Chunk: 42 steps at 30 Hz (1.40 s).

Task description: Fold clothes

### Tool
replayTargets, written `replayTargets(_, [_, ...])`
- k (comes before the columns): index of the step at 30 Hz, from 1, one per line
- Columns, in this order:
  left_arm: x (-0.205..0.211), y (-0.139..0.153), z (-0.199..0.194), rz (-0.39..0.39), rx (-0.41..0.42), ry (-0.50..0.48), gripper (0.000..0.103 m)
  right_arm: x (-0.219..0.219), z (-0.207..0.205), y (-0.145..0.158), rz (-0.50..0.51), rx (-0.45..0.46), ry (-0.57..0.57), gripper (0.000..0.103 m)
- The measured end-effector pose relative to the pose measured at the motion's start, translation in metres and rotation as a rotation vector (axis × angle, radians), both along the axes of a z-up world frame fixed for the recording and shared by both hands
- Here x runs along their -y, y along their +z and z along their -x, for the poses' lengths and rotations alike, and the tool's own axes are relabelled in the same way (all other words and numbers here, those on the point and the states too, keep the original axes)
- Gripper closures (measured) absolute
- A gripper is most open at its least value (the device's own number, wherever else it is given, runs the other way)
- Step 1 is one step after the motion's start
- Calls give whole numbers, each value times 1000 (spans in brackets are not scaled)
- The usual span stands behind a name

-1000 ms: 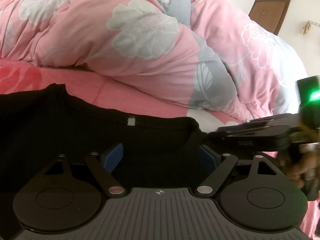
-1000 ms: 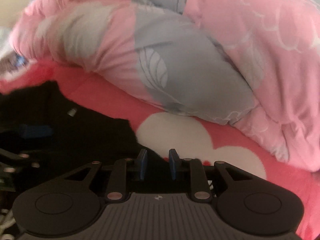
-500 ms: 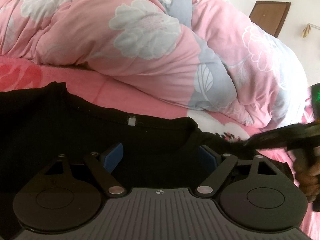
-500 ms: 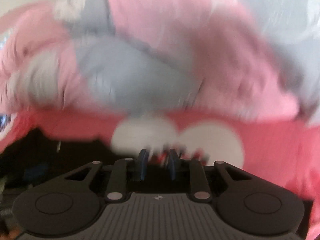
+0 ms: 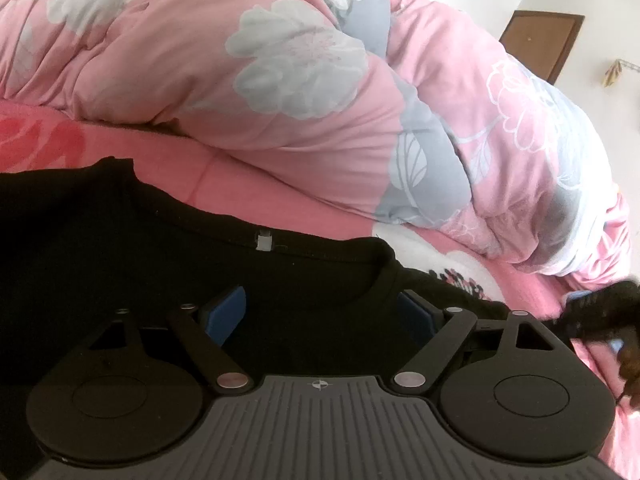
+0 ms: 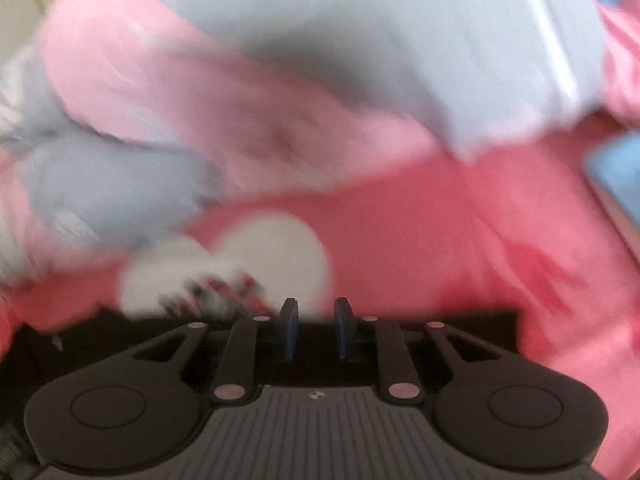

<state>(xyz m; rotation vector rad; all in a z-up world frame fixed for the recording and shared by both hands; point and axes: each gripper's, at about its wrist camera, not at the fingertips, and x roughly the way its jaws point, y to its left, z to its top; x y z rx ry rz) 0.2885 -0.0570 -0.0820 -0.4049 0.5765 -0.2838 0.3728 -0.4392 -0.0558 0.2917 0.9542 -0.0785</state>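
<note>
A black T-shirt [image 5: 120,248] lies flat on the pink bed sheet [image 5: 248,188], its neckline with a small white tag [image 5: 263,242] facing the duvet. My left gripper [image 5: 320,308] is wide open and hovers low over the shirt just below the collar. My right gripper [image 6: 316,322] has its blue pads close together with a narrow gap; black shirt cloth [image 6: 460,336] lies at and under them, and the blur hides whether they pinch it. The right gripper also shows at the right edge of the left wrist view [image 5: 592,316].
A bulky pink and grey floral duvet [image 5: 300,80] is piled along the far side of the bed. A brown door [image 5: 540,44] and white wall are behind it. A blue object [image 6: 616,176] is at the right edge of the right wrist view.
My right gripper has swept fast to the right along the shirt's shoulder edge, blurring its view. My left gripper has stayed open over the collar area.
</note>
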Motion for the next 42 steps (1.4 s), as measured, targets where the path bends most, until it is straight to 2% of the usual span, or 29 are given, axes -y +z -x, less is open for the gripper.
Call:
replayTargets(1, [0, 0, 0, 0, 0, 0, 19, 14, 3, -7, 1, -29, -30, 87])
replayTargets(3, [0, 0, 0, 2, 0, 0, 19, 57, 4, -20, -18, 15, -140, 87])
replayTargets(5, [-1, 0, 0, 4, -1, 0, 19, 85, 9, -17, 77, 34, -276, 85])
replayTargets(7, [-1, 0, 0, 6, -1, 0, 19, 109, 21, -11, 95, 58, -351, 84])
replayTargets(12, [-2, 0, 0, 11, -2, -1, 19, 93, 56, 9, -79, 159, -142, 83])
replayTargets(14, [-2, 0, 0, 13, -3, -1, 19, 71, 52, -3, -187, 125, -59, 83])
replayTargets(16, [-3, 0, 0, 15, -3, -1, 19, 72, 52, -23, -287, 63, -83, 84])
replayTargets(17, [-3, 0, 0, 17, -4, -1, 19, 79, 55, -31, -303, 56, -118, 87])
replayTargets(18, [-3, 0, -1, 19, -4, -1, 19, 88, 58, -39, -314, 53, -155, 102])
replayTargets(20, [-3, -1, -1, 21, -4, -1, 19, 103, 77, -31, -248, 64, -243, 103])
replayTargets(23, [-3, -1, -2, 25, -6, -2, 19, 126, 108, -18, -139, 82, -376, 95])
replayTargets(26, [-5, -1, -2, 34, -6, -2, 19, 110, 131, -4, -257, 128, -273, 90])
replayTargets(28, [-7, -2, -2, 46, -6, -2, 19, 77, 130, -6, -282, 107, -149, 83])
replayTargets(30, [-9, -2, -2, 63, -6, -3, 19, 48, 127, -14, -311, 61, -43, 83])
replayTargets(31, [-9, -2, -2, 67, -6, -3, 19, 45, 129, -22, -311, 34, -35, 83])
replayTargets(32, [-10, -3, -1, 70, -7, -3, 19, 43, 131, -31, -310, 9, -30, 83])
replayTargets(33, [-10, -2, -1, 71, -7, -4, 19, 50, 135, -35, -307, 7, -36, 89])
replayTargets(35, [-11, -2, -2, 75, -7, -4, 19, 83, 151, -31, -349, 44, -115, 90])
replayTargets(36, [-12, -2, -1, 81, -6, -3, 19, 97, 163, -25, -304, 50, -189, 86])
replayTargets(38, [-14, -1, -1, 95, -5, 1, 19, 119, 185, -14, -212, 58, -295, 86])
replayTargets(40, [-16, 4, 1, 89, 2, 29, 19, 124, 203, -2, -219, 62, -309, 85])
replayTargets(42, [-20, 21, 13, 59, 7, 45, 19, 110, 209, 15, -241, 93, -260, 84])
